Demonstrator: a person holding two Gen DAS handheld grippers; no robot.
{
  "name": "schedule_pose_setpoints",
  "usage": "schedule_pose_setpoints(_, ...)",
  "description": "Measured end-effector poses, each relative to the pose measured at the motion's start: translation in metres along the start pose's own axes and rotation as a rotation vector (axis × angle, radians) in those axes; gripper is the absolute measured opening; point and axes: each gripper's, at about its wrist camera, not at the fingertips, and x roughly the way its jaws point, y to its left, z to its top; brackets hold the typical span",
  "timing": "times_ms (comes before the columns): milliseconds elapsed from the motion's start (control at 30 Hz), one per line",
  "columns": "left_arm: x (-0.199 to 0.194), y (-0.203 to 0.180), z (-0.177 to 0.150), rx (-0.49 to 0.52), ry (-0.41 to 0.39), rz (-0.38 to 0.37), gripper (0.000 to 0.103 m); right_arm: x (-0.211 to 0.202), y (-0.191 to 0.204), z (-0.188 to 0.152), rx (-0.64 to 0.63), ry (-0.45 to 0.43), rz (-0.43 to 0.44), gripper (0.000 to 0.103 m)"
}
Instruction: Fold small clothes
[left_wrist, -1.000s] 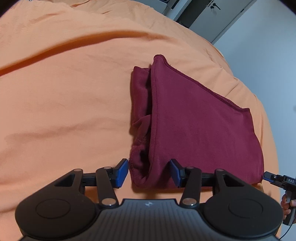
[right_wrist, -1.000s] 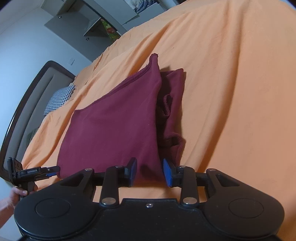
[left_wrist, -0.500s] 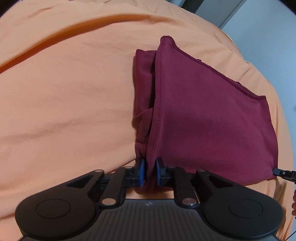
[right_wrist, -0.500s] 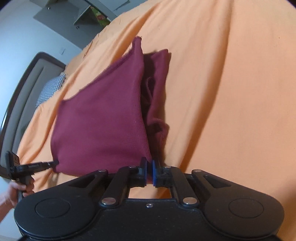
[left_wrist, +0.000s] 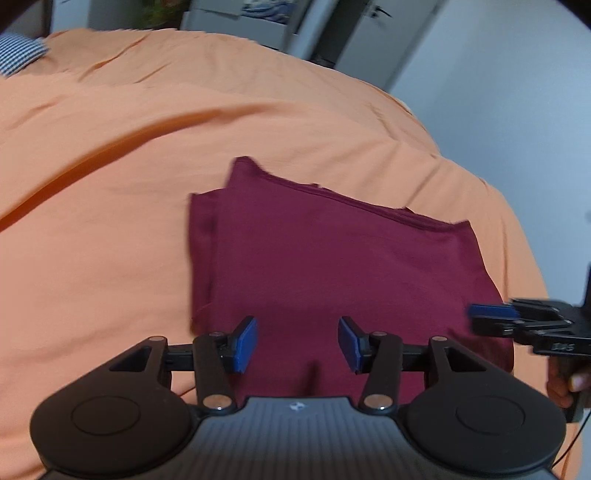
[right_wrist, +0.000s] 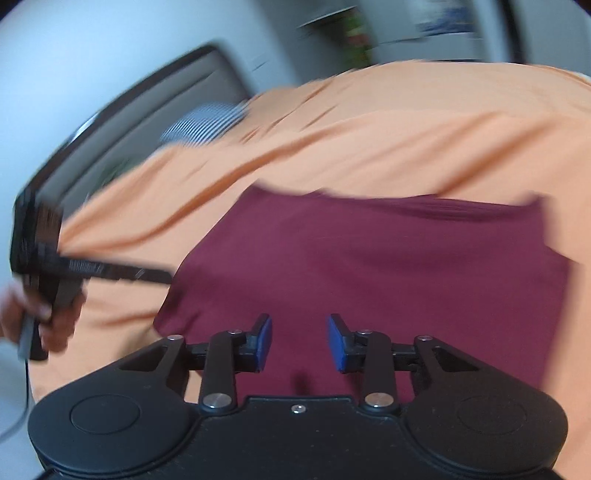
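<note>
Release on both sides: left claw (left_wrist: 297, 345) and right claw (right_wrist: 299, 343), clenched on the hem half a second ago, now gape empty over the maroon garment (left_wrist: 332, 266), lying folded flat mid-bed (left_wrist: 110, 221), so this fold looks finished.

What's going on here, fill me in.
A person holding a gripper in each hand is folding a maroon garment on an orange bedspread. The garment lies flat in a folded rectangle. The left gripper and right gripper are both open above its near edge, gripping nothing. The right-wrist view is blurred, so finer detail there is unclear.
</note>
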Motion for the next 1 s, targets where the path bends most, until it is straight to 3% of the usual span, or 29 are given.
schedule_pose_setpoints(67, 0.015, -0.007, 0.004, 0.018, 0.017, -0.011, 0.054, 0.028, 0.006, 0.009, -0.06, 0.048, 0.019, 0.025)
schedule_pose_setpoints(167, 0.034, -0.007, 0.007, 0.016, 0.054, -0.014, 0.054, 0.061, -0.009, 0.031, -0.109, 0.072, -0.032, 0.017)
schedule_pose_setpoints(300, 0.039, -0.006, 0.01, 0.04, 0.067, -0.008, 0.054, 0.071, -0.078, 0.067, 0.099, -0.012, -0.253, 0.014)
schedule_pose_setpoints(367, 0.039, -0.004, 0.012, 0.041, 0.063, -0.009, 0.054, 0.059, -0.104, 0.076, 0.184, -0.04, -0.354, 0.006)
schedule_pose_setpoints(467, 0.036, -0.004, 0.018, 0.016, 0.023, -0.042, 0.058, 0.031, -0.098, 0.077, 0.167, -0.108, -0.28, 0.022)
schedule_pose_setpoints(533, 0.041, -0.003, 0.024, -0.003, 0.008, -0.054, 0.062, 0.028, -0.084, 0.068, 0.122, -0.06, -0.181, 0.036)
schedule_pose_setpoints(567, 0.047, -0.002, 0.027, -0.006, 0.014, -0.036, 0.062, 0.029, -0.078, 0.061, 0.096, -0.029, -0.151, 0.038)
schedule_pose_setpoints(667, 0.058, 0.006, 0.036, -0.019, 0.03, 0.094, 0.054, 0.038, -0.061, 0.039, 0.018, 0.053, -0.252, 0.038)
schedule_pose_setpoints(733, 0.05, 0.017, 0.039, -0.073, 0.012, 0.14, 0.052, 0.027, -0.054, 0.023, 0.028, 0.045, -0.283, 0.04)
schedule_pose_setpoints(767, 0.042, 0.024, 0.039, -0.103, -0.008, 0.129, 0.052, 0.019, -0.048, 0.016, 0.052, 0.027, -0.277, 0.042)
schedule_pose_setpoints(833, 0.027, 0.037, 0.034, -0.142, -0.034, 0.136, 0.061, 0.003, -0.038, 0.003, 0.104, -0.009, -0.233, 0.053)
schedule_pose_setpoints(900, 0.02, 0.048, 0.025, -0.154, -0.028, 0.159, 0.063, -0.002, -0.025, -0.009, 0.13, -0.025, -0.2, 0.055)
schedule_pose_setpoints(1000, 0.019, 0.068, 0.011, -0.221, 0.017, 0.131, 0.063, -0.019, -0.013, -0.026, 0.17, -0.033, -0.169, 0.055)
